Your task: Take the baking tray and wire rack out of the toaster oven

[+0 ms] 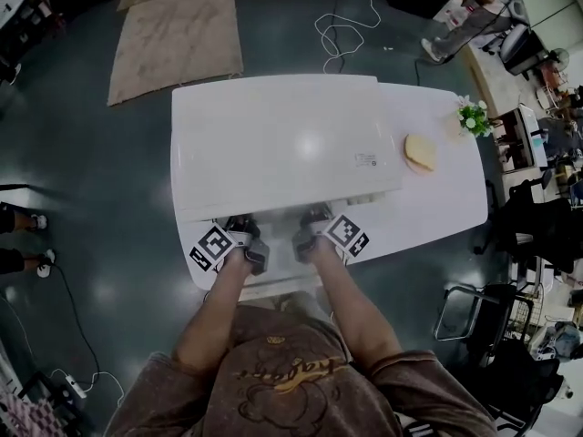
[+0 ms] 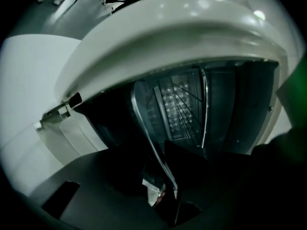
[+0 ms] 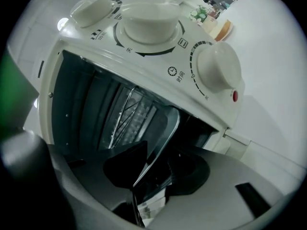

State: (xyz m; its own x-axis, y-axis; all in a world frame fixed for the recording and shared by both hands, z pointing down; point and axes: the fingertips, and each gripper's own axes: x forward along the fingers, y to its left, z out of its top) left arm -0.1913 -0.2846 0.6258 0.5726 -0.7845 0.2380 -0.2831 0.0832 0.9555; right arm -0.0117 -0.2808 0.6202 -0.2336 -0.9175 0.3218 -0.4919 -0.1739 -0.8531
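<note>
The white toaster oven (image 1: 282, 144) stands on the table with its front open toward me. Inside it, the dark baking tray (image 2: 144, 123) (image 3: 165, 128) lies with its thin rim toward the opening, and the wire rack (image 2: 184, 109) (image 3: 122, 119) sits deeper in behind it. My left gripper (image 1: 242, 226) (image 2: 165, 186) is at the left of the opening. The tray's rim runs between its jaws, which stand a little apart. My right gripper (image 1: 314, 224) (image 3: 148, 176) is at the right of the opening, its jaws likewise apart astride the same rim.
The oven's knobs (image 3: 218, 68) sit just right of the opening. A bread roll (image 1: 420, 153) and a small potted plant (image 1: 473, 116) stand on the white table (image 1: 437, 212) to the right. A door hinge arm (image 2: 55, 114) sticks out at the left.
</note>
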